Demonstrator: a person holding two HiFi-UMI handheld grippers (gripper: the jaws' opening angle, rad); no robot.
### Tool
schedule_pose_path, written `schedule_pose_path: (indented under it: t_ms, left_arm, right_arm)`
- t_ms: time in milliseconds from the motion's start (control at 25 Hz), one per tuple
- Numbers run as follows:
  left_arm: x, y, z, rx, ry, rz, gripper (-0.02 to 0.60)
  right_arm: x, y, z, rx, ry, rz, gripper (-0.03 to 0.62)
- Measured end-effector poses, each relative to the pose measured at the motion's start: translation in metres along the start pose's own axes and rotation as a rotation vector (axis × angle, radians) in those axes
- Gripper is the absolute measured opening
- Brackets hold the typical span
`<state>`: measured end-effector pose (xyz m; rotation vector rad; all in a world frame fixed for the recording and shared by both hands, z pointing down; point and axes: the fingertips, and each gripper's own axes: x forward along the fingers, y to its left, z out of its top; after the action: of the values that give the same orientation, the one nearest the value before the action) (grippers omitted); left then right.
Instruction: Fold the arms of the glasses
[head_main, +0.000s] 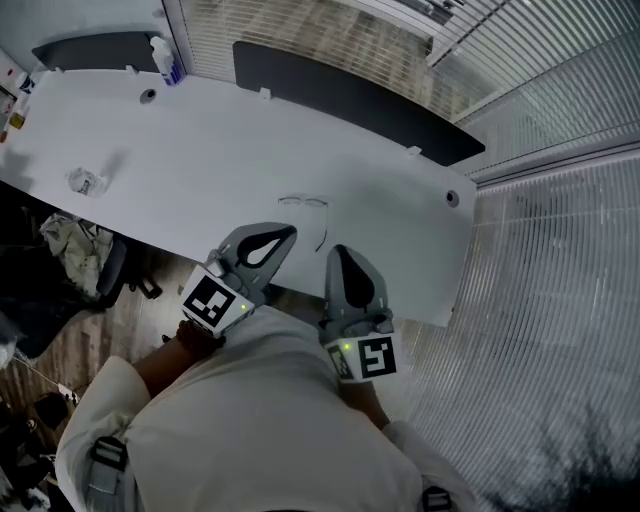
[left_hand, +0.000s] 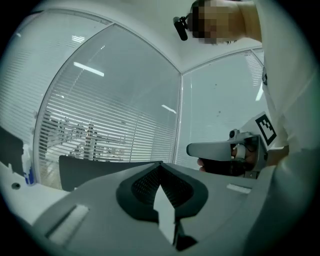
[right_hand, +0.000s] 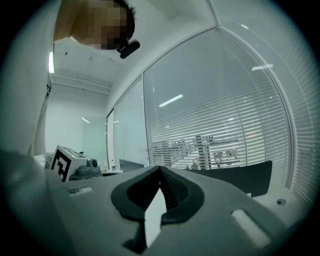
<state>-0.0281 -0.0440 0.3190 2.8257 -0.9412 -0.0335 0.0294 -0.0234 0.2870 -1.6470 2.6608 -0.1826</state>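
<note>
Nearest, at 6 o'clock in the head view, is the person (head_main: 250, 420) in a white top, with a gripper in each hand over the near edge of the white table (head_main: 230, 150). The left gripper (head_main: 291, 231) points toward 2 o'clock, its marker cube (head_main: 212, 300) back by the hand. The right gripper (head_main: 337, 249) sits just beside it and points toward 12 o'clock.

Both pairs of jaws are together. In the left gripper view the two tips meet in a point above the dark ribbed pads (left_hand: 145, 186), with nothing clamped. The right gripper view shows the same. The left gripper view also catches the right gripper at 3 o'clock.

The thin wire-frame glasses (head_main: 304, 204) lie on the table just beyond the tips. They are at about 1 o'clock from the left tips and 11 o'clock from the right tips, apart from both. One arm (head_main: 322, 240) of the glasses runs back toward the near edge, into the gap between the two grippers. It lies close to the right tips, at their 10 o'clock, and is not gripped.

Farther out, a crumpled clear wrapper (head_main: 87, 182) lies on the table at 9 o'clock, and a chair (head_main: 112, 268) stands below the table edge at 8 o'clock. Along the far edge a dark partition panel (head_main: 350, 100) runs from 12 to 1 o'clock. A bottle (head_main: 165, 60) stands at 11 o'clock, and slatted blinds (head_main: 560, 260) fill 3 o'clock.
</note>
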Motion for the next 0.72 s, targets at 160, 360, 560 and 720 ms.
schedule_pose_path:
  t_ms: [160, 360, 560, 720]
  left_arm:
    - [0.015, 0.007, -0.005, 0.003, 0.006, -0.021, 0.003]
    - [0.030, 0.006, -0.005, 0.008, 0.051, -0.041, 0.003]
    - [0.038, 0.002, -0.016, -0.010, 0.077, -0.055, 0.003]
    - [0.037, 0.002, -0.042, -0.033, 0.142, -0.033, 0.003]
  right_arm:
    - [0.005, -0.017, -0.005, 0.018, 0.011, -0.025, 0.002]
    - [0.009, -0.030, -0.007, -0.020, 0.037, -0.022, 0.002]
    - [0.014, -0.039, -0.019, -0.001, 0.081, -0.010, 0.002]
    - [0.012, -0.041, -0.041, 0.035, 0.136, -0.001, 0.002]
